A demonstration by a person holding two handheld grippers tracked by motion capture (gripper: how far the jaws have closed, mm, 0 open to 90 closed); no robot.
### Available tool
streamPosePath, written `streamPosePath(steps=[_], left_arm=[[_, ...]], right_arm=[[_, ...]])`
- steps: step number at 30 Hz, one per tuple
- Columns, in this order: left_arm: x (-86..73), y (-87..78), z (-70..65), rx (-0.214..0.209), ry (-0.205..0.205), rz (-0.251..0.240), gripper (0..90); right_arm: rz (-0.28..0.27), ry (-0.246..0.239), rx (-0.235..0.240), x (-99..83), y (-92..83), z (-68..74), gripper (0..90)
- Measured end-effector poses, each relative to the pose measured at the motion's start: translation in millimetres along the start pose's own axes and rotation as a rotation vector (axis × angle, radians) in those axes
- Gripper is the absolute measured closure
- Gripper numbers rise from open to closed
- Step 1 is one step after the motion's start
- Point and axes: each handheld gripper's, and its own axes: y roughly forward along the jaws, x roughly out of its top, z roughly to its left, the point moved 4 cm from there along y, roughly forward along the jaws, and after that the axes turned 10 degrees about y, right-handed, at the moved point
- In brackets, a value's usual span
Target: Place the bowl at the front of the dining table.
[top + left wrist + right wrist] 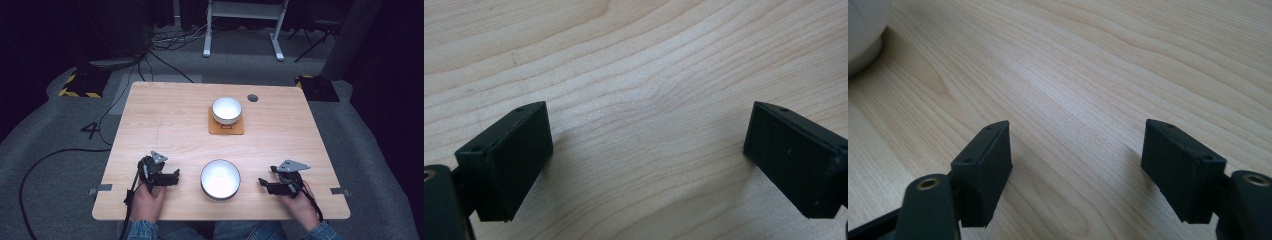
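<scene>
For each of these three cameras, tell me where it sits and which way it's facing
High view: above the person's side, looking forward and down on the table; two bowls, the near bowl between the left gripper and right gripper; both hands show.
Left gripper view: on the left gripper, looking along its open jaws at bare wood.
Right gripper view: on the right gripper, jaws open over wood, a bowl's edge at top left.
Shared: the tabletop in all views.

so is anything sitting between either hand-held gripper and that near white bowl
Nothing visible does. The large round white bowl sits on bare light wooden table between the left hand-held gripper and the right hand-held gripper; both have open, empty jaws pointing at it across clear wood.
</scene>
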Motion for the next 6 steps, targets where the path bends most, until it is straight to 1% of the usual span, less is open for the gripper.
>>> streamPosePath(steps=[2,3,6], left_arm=[[0.0,-0.1,0.0,0.002,0.000,0.002,5.6],[0.0,0.0,0.0,0.000,0.000,0.000,5.6],[0.0,0.0,0.0,0.000,0.000,0.000,5.6]], right_arm=[[0.000,0.009,-0.002,0.6,0.9,0.6,25.9],[0.000,0.002,0.000,0.9,1.5,0.0,25.3],[0.000,0.005,-0.001,1.6,2.3,0.4,24.6]])
